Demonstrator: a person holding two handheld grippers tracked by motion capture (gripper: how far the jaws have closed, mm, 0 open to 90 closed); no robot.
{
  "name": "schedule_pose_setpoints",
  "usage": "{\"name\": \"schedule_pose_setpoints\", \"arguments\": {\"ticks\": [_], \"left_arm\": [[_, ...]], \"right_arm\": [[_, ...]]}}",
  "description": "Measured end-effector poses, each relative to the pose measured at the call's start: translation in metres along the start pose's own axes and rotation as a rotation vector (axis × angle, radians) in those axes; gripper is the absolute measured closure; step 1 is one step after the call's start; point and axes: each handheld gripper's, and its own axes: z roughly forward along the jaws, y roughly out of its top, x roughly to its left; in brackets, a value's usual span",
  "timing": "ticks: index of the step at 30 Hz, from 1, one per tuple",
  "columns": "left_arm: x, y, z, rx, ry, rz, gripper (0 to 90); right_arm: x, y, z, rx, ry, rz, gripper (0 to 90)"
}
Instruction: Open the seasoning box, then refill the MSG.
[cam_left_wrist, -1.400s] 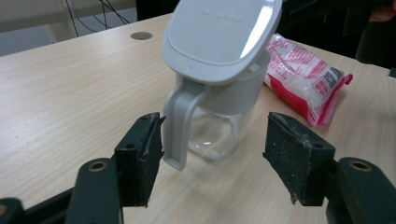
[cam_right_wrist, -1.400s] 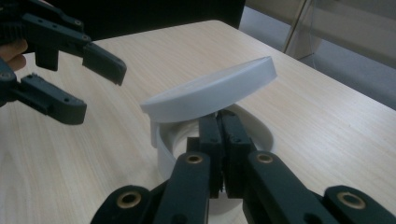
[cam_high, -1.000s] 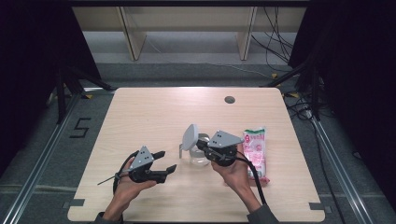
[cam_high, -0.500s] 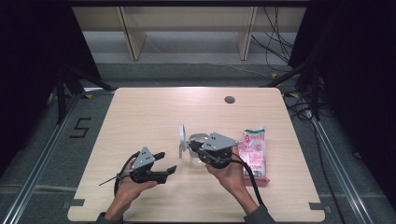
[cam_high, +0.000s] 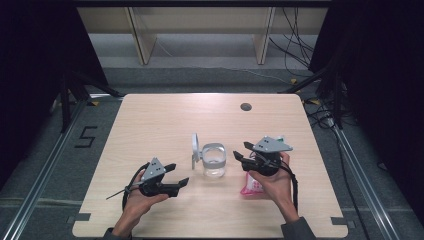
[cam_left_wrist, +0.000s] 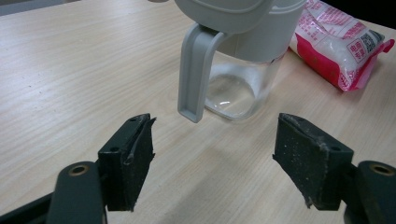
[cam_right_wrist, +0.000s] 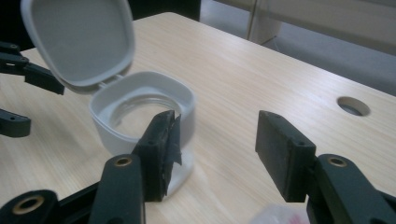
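with its hinged lid (cam_high: 194, 150) flipped up, the jar (cam_high: 214, 161) stands mid-table between the two tools. the right gripper (cam_high: 241, 154) has just been opening, nothing between its jaws, just beside the jar. the left gripper (cam_high: 177, 176) waits released and empty. next likely comes the pink bag (cam_high: 251, 187) under the right hand: pinch it near one end, and steady the jar by its side, not the lid.

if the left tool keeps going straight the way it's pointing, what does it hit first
Most likely the clear jar, starting with its open grey lid, which hangs down on the near side. The left tool is open with bare table between its jaws. Depth is hard to judge.
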Motion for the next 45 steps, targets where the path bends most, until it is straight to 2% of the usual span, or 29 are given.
{"name": "schedule_pose_setpoints", "arguments": {"ticks": [3,4,5,6,8,9,10,11,13,15,16,17,18,19,20,22,23,26,29,30,31,32,34,37,40,42,43,44,45], "left_arm": [[0.000,0.000,0.000,0.004,0.000,-0.002,27.5],[0.000,0.000,0.000,-0.006,-0.008,-0.006,27.5],[0.002,0.001,-0.001,-0.003,-0.009,0.014,27.5],[0.001,0.001,-0.001,-0.006,0.003,-0.015,27.5],[0.002,0.001,-0.003,-0.005,-0.003,-0.015,27.4],[0.002,0.001,-0.003,-0.013,0.003,-0.025,27.4],[0.003,0.001,-0.004,-0.004,0.005,-0.019,27.4],[0.003,0.001,-0.004,-0.009,0.003,-0.025,27.3],[0.003,0.001,-0.002,-0.012,0.001,-0.033,27.1],[0.001,0.001,-0.002,-0.004,0.003,-0.031,26.9],[0.001,0.001,-0.001,-0.012,-0.003,-0.033,26.9],[0.000,0.001,-0.002,-0.008,-0.001,-0.029,26.9],[-0.001,0.001,-0.003,-0.012,-0.001,-0.032,26.8],[-0.002,0.001,-0.002,-0.024,-0.009,-0.040,26.8],[-0.002,0.002,-0.003,-0.019,-0.003,-0.036,26.6],[-0.002,0.002,-0.004,-0.014,-0.002,-0.019,26.6],[-0.003,0.002,-0.004,-0.014,0.002,-0.029,26.6],[-0.006,0.003,-0.003,-0.013,-0.009,-0.035,26.6],[-0.008,0.003,-0.003,-0.011,-0.021,-0.029,26.5],[-0.008,0.003,-0.003,-0.011,-0.022,-0.034,26.5],[-0.008,0.003,-0.003,-0.009,-0.020,-0.034,26.6],[-0.008,0.004,-0.003,-0.010,-0.019,-0.034,26.5],[-0.009,0.004,-0.003,-0.009,-0.019,-0.036,26.5],[-0.009,0.003,-0.003,-0.008,-0.025,-0.035,26.4],[-0.011,0.004,-0.003,-0.010,-0.023,-0.033,26.4],[-0.011,0.004,-0.003,-0.008,-0.024,-0.029,26.4],[-0.012,0.004,-0.003,-0.007,-0.027,-0.029,26.4],[-0.012,0.004,-0.003,-0.008,-0.028,-0.029,26.4],[-0.012,0.004,-0.003,-0.009,-0.027,-0.029,26.4]], "right_arm": [[-0.010,-0.006,-0.006,0.001,-0.025,0.014,45.9],[-0.011,-0.008,-0.008,0.004,-0.037,0.050,45.2],[-0.016,-0.009,-0.010,0.001,-0.045,0.044,44.3],[-0.020,-0.010,-0.011,0.000,-0.050,0.044,44.0],[-0.026,-0.013,-0.015,-0.012,-0.077,0.063,42.2],[-0.031,-0.013,-0.017,-0.011,-0.077,0.050,42.0],[-0.030,-0.015,-0.021,-0.005,-0.087,0.106,41.8],[-0.036,-0.016,-0.023,-0.007,-0.096,0.084,41.5],[-0.041,-0.020,-0.023,-0.015,-0.094,0.108,40.3],[-0.047,-0.026,-0.027,0.001,-0.128,0.133,39.4],[-0.048,-0.028,-0.027,0.001,-0.130,0.163,39.0],[-0.053,-0.030,-0.029,0.014,-0.142,0.141,38.0],[-0.054,-0.033,-0.029,0.015,-0.150,0.175,36.9],[-0.057,-0.034,-0.029,0.015,-0.151,0.164,36.5],[-0.059,-0.038,-0.030,0.027,-0.159,0.200,36.1],[-0.065,-0.042,-0.030,0.029,-0.169,0.188,35.2],[-0.065,-0.042,-0.030,0.029,-0.169,0.188,35.2],[-0.072,-0.048,-0.031,0.049,-0.168,0.245,32.8],[-0.078,-0.052,-0.031,0.054,-0.165,0.235,32.2],[-0.076,-0.053,-0.031,0.059,-0.169,0.284,32.1],[-0.082,-0.055,-0.031,0.055,-0.170,0.229,32.1],[-0.082,-0.056,-0.031,0.067,-0.159,0.247,31.4],[-0.083,-0.057,-0.030,0.082,-0.179,0.236,31.2],[-0.081,-0.059,-0.029,0.089,-0.188,0.255,31.2],[-0.086,-0.062,-0.028,0.108,-0.190,0.228,30.7],[-0.086,-0.063,-0.028,0.123,-0.190,0.264,30.7],[-0.091,-0.065,-0.027,0.096,-0.174,0.251,30.7],[-0.089,-0.064,-0.028,0.103,-0.175,0.289,30.5],[-0.090,-0.065,-0.027,0.093,-0.191,0.284,30.2]]}}
